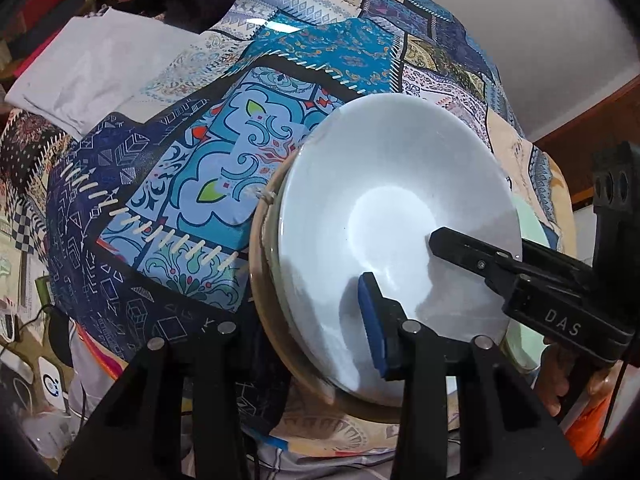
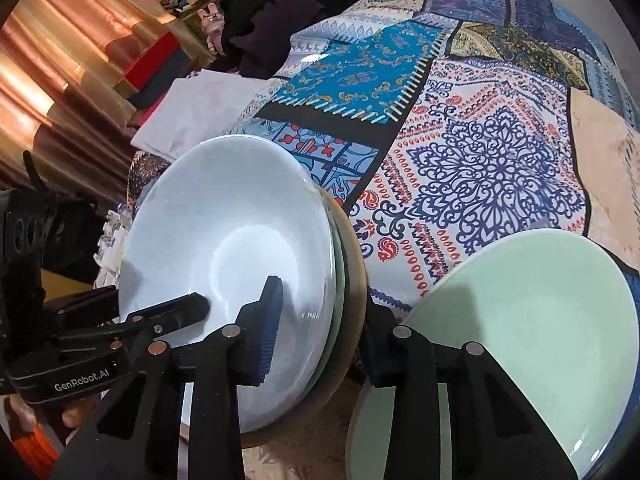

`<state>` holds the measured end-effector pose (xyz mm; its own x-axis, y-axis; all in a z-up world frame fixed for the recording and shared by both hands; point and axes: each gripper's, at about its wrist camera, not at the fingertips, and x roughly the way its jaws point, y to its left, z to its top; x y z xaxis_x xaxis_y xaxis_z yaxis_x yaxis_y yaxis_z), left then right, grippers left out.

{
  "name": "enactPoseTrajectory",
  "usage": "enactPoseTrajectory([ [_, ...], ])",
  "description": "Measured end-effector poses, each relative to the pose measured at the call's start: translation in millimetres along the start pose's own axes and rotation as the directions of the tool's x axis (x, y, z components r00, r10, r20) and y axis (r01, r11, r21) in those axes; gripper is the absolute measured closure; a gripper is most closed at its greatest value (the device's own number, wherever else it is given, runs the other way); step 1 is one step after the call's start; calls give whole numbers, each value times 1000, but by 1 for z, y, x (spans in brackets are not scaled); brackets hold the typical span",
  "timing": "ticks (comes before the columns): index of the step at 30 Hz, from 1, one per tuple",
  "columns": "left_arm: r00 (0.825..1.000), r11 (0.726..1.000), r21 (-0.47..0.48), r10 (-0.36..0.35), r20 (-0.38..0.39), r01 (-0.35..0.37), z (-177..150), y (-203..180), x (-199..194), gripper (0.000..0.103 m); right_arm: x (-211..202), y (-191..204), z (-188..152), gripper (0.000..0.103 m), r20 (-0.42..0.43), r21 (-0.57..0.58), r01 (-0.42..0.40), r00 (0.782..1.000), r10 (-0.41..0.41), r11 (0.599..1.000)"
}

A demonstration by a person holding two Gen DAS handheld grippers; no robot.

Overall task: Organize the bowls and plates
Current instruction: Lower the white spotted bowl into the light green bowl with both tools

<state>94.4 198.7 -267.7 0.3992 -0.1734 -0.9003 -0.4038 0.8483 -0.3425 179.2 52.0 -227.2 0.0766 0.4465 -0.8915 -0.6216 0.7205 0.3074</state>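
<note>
Now my left gripper (image 1: pixel 320 320) and right gripper (image 2: pixel 320 344) each pinch opposite rims of the stacked white bowl (image 1: pixel 384 216).

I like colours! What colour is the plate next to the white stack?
Pale green plate, clearest in the right wrist view.

Left wrist view looks steeply down along its fingers from the near-left side of the white bowl (image 1: pixel 384 216), very close. Right wrist view looks steeply down from that bowl's (image 2: pixel 224 248) near-right side, equally close. Both share the bowl and the patchwork cloth (image 1: pixel 192 168) beyond it.
</note>
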Motion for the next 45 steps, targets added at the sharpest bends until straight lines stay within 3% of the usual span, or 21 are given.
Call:
enactPoseTrajectory([
  [12,998,999,43,-4,65,1,10,-22,-27,63,-40,-6,3,71,106,24,-12,994,9,1000],
  [26,991,989,150,-35,131,15,22,-81,-53,63,-90,-30,-3,71,213,64,34,976,-47,997],
  [45,994,956,289,-74,81,48,19,-165,-37,63,-135,-89,-39,71,249,192,85,959,-133,978],
])
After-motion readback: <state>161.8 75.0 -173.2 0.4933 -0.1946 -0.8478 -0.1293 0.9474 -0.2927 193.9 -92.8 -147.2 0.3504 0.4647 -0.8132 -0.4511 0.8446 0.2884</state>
